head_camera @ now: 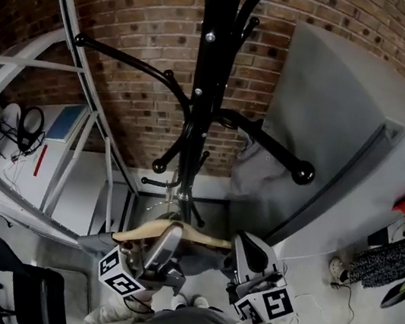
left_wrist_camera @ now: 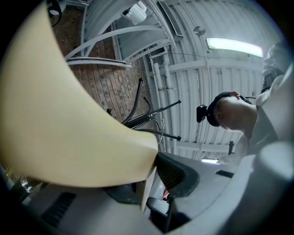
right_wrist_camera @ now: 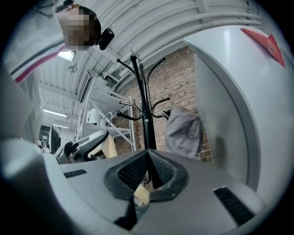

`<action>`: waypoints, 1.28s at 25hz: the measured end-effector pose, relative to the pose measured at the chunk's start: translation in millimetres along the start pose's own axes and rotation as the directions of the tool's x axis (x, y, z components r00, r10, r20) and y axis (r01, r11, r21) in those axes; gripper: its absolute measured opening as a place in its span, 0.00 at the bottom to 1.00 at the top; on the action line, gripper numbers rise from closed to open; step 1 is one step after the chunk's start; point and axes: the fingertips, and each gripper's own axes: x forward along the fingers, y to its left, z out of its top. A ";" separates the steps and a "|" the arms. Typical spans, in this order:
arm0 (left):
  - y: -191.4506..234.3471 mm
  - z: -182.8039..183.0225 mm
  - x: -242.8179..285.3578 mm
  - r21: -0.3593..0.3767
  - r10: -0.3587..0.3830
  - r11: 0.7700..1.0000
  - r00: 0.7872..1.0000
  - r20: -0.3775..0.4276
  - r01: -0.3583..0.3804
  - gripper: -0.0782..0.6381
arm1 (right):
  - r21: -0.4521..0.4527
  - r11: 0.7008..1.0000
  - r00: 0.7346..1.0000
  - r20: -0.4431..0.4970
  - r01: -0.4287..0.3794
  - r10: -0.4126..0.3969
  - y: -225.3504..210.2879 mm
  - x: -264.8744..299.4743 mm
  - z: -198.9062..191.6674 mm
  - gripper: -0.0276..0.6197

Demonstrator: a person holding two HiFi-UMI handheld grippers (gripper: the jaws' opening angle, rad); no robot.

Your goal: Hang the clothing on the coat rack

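Brickwork (head_camera: 133,23) is seen behind a black coat rack (head_camera: 208,81), whose curved arms spread from a central pole. A pale metal shelving frame (head_camera: 63,73) is set at the left and a large grey panel (head_camera: 332,125) leans in at the right. A grey garment (head_camera: 252,166) is hung on the rack, draped just beside the pole below one knobbed arm and against the panel's edge. Low in the head view, in front of the rack's foot, a wooden hanger (head_camera: 183,231) is held roughly level. It is clamped near its middle by the left gripper (head_camera: 164,242), and in the left gripper view its pale wood is pressed against the dark ribbed pad (left_wrist_camera: 177,173), so the jaws are closed on it at a wide spread. What looks like grey cloth (head_camera: 97,243) is seen under the hanger's left end. The right gripper (head_camera: 244,247) is held just beside the hanger's right end. In the right gripper view its jaws are brought together until the tips meet. A small piece of pale wood (right_wrist_camera: 141,195) with a bit of metal is seen in the gap behind the tips, and whether it is pinched cannot be told.
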 end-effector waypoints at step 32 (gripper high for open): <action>31.9 40.4 53.5 0.018 -0.019 1.000 0.999 0.042 0.018 0.25 | -0.029 0.999 0.997 0.074 -0.032 0.034 -23.9 41.0 34.6 0.08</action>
